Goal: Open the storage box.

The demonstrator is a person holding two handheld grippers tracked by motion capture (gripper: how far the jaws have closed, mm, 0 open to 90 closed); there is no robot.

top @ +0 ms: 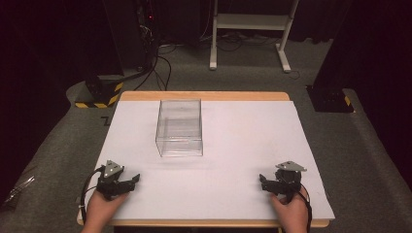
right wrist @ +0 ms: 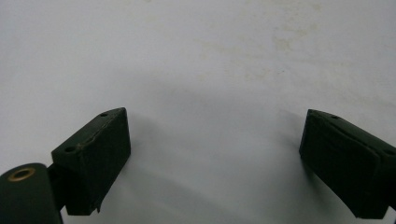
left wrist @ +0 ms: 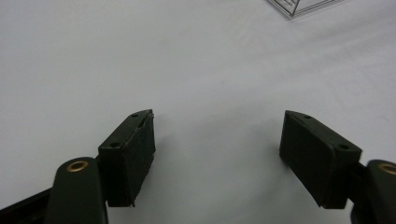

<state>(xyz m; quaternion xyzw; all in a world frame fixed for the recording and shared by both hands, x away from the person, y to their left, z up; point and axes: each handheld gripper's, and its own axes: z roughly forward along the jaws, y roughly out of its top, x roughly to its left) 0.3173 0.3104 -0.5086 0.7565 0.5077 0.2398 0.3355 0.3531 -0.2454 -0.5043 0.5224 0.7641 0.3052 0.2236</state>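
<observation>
Nearest, the left gripper and right gripper rested on the white table, jaws spread, holding nothing. Far left-centre stood a clear plastic box, probably light, rigid, slippery; grasp one thin wall at the rim.

Matt white sheet over a pale wooden table showing at the far and near edges, clear glossy plastic box toward the far left, matt black jaw pads with brass-coloured rivets, dull grey metal plates atop the grippers.
</observation>
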